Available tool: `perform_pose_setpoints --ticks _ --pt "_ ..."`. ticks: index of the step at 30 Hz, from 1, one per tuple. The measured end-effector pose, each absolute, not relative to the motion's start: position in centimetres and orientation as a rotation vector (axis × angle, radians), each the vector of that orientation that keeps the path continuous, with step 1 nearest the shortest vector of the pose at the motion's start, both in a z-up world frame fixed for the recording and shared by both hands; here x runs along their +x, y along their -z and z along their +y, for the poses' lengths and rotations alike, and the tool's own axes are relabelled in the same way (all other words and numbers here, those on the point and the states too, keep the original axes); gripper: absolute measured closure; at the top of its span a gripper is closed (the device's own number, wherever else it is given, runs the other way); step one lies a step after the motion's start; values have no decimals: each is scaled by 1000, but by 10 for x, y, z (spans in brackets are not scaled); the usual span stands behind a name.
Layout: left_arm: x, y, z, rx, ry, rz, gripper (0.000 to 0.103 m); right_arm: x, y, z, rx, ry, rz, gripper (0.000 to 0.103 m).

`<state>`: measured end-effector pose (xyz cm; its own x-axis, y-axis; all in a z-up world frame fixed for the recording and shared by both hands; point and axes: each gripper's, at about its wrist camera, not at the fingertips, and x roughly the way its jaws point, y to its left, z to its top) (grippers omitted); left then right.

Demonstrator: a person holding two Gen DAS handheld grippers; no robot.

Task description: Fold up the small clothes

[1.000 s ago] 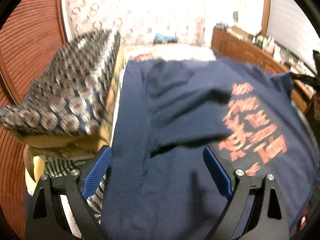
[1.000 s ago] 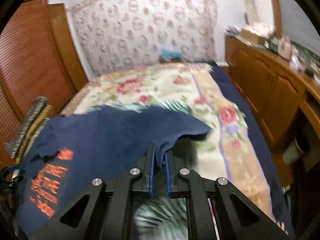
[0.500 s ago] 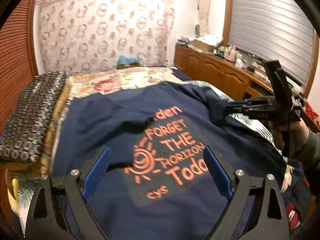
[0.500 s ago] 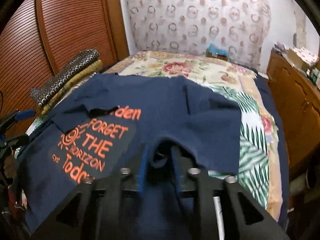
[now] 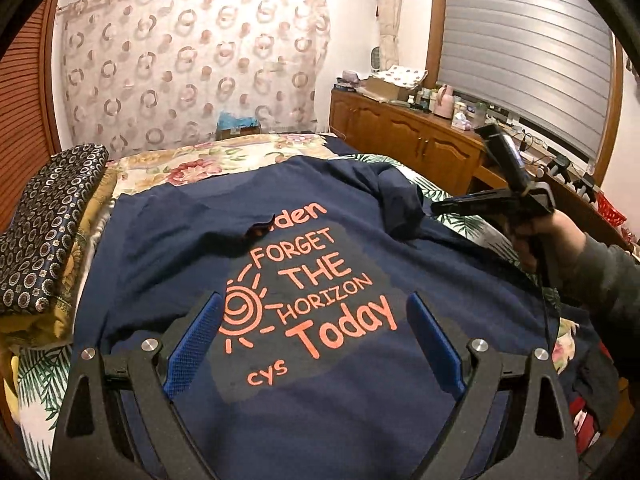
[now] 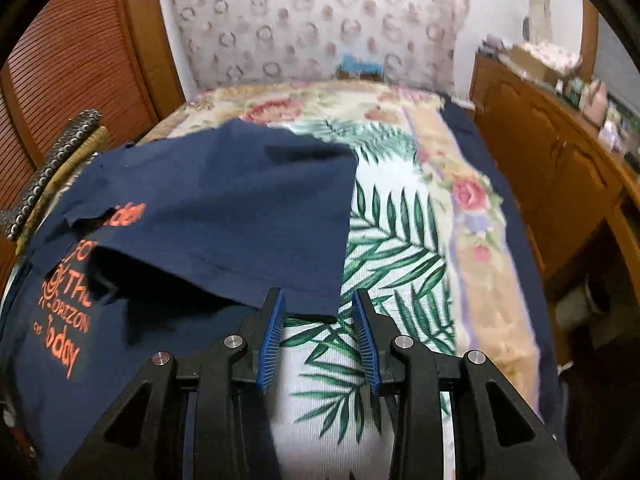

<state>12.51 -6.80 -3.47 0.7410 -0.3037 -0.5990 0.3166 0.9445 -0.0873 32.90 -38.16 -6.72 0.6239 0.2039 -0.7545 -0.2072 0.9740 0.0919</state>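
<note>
Left wrist view: navy T-shirt (image 5: 320, 280) is lying print-up on the floral bedspread (image 5: 208, 160), its orange lettering facing the camera. One sleeve (image 6: 256, 216) is lying folded over the body toward ten o'clock of the right gripper (image 6: 318, 300), whose blue pads are standing parted, having just been opening, with the sleeve's corner between them but not pinched. The left gripper (image 5: 316, 312) is hovering wide apart over the print, gripping nothing. A folded patterned blanket stack (image 5: 48, 216) is sitting at nine o'clock beside the shirt.
</note>
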Motion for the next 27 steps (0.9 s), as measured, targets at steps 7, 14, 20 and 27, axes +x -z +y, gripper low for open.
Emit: perform_pose_setpoints --ticks 7,14,20,27 --pt "122 40 -60 14 318 657 10 338 71 -361 -55 -236 838 95" --pt "119 43 -47 -26 294 658 10 351 43 -340 -70 -318 779 99" --pt "117 43 -37 -54 278 657 10 357 -2 -292 -105 -406 687 99" --pt "115 48 -25 -69 260 664 10 365 -13 -227 -192 -499 654 99"
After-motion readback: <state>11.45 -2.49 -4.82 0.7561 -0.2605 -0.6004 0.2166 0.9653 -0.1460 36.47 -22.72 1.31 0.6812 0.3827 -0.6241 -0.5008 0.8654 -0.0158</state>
